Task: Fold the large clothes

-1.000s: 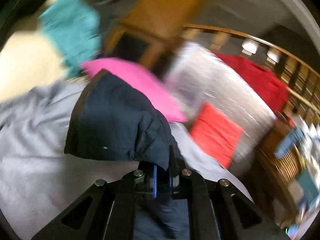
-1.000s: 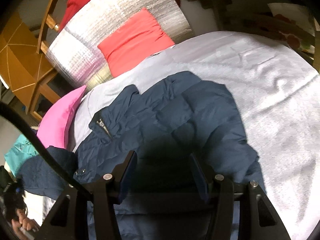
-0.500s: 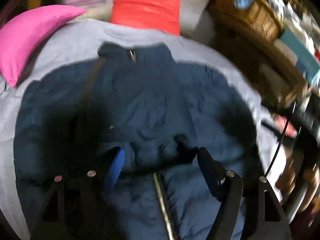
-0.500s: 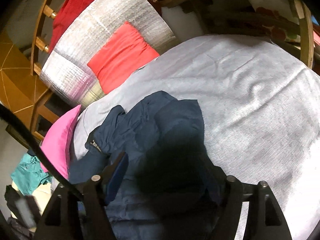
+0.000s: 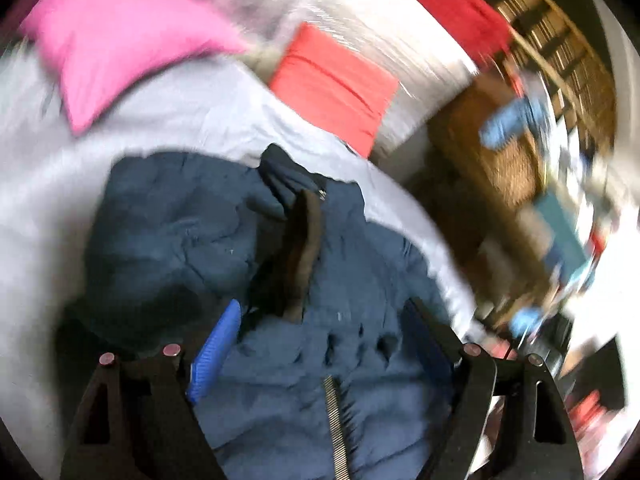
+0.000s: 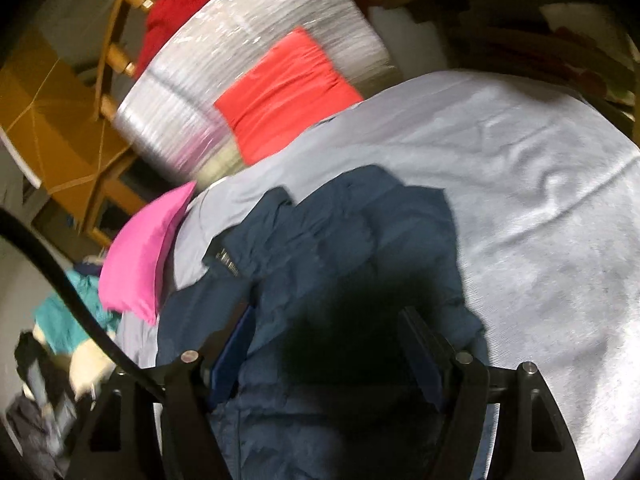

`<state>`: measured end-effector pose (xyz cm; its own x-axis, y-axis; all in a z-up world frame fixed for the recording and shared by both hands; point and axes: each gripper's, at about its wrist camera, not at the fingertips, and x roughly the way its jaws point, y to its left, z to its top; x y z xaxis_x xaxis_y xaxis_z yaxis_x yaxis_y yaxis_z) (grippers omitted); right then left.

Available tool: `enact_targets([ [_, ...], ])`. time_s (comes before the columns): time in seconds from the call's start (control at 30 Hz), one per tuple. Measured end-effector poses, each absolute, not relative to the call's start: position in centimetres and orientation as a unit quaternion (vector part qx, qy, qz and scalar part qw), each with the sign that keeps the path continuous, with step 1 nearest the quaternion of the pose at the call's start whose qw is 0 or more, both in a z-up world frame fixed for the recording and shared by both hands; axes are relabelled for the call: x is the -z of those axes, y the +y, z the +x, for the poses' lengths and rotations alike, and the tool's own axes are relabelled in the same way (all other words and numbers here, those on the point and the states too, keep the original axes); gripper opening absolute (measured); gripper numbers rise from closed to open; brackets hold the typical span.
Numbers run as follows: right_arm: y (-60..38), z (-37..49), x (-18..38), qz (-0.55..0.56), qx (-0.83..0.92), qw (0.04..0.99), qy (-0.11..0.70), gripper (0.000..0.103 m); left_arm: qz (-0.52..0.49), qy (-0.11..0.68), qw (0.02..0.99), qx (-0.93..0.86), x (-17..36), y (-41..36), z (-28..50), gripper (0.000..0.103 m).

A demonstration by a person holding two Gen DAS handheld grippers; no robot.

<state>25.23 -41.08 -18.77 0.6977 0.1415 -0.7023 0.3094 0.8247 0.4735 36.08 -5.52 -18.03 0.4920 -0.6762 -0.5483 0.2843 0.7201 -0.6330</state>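
Observation:
A navy padded jacket (image 5: pixel 192 240) lies on a light grey bed sheet (image 5: pixel 168 112), front up, collar toward the pillows, its zip (image 5: pixel 336 420) running toward me. My left gripper (image 5: pixel 320 320) is open just above the jacket's lower front, holding nothing. In the right wrist view the same jacket (image 6: pixel 344 248) lies bunched on the sheet (image 6: pixel 540 220). My right gripper (image 6: pixel 324 340) is open over the jacket, its jaws wide apart with cloth beneath them.
A pink pillow (image 5: pixel 120 32), a red pillow (image 5: pixel 332 80) and a silver padded cushion (image 6: pixel 248 52) lie at the bed's head. A wooden headboard (image 6: pixel 116 56), a wicker basket (image 5: pixel 512 152) and a clothes pile (image 6: pixel 64 320) stand around the bed.
My left gripper let go of the jacket cloth, opened and swung over the jacket front. The right gripper stayed open and drifted over the jacket. Both views are blurred by motion.

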Motion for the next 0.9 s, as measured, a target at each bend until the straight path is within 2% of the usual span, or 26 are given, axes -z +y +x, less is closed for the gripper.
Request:
enact_targets([
  [0.13,-40.0,25.1,18.4,0.262,0.057,0.885,0.38,0.077,-0.288,0.438,0.8,0.291,20.3,-6.9,38.0,0.084],
  [0.27,-42.3,24.3,18.1,0.295,0.071,0.882,0.36,0.077,-0.285,0.438,0.796,0.304,20.1,-9.9,38.2,0.084],
  [0.73,-49.8,21.0,17.9,0.346,0.122,0.865,0.342,0.077,-0.124,0.359,0.807,0.453,12.2,-21.8,30.3,0.084],
  [0.9,-50.8,20.3,17.7,0.379,0.099,0.86,0.327,0.077,-0.069,0.336,0.84,0.42,10.5,-20.6,29.4,0.084],
])
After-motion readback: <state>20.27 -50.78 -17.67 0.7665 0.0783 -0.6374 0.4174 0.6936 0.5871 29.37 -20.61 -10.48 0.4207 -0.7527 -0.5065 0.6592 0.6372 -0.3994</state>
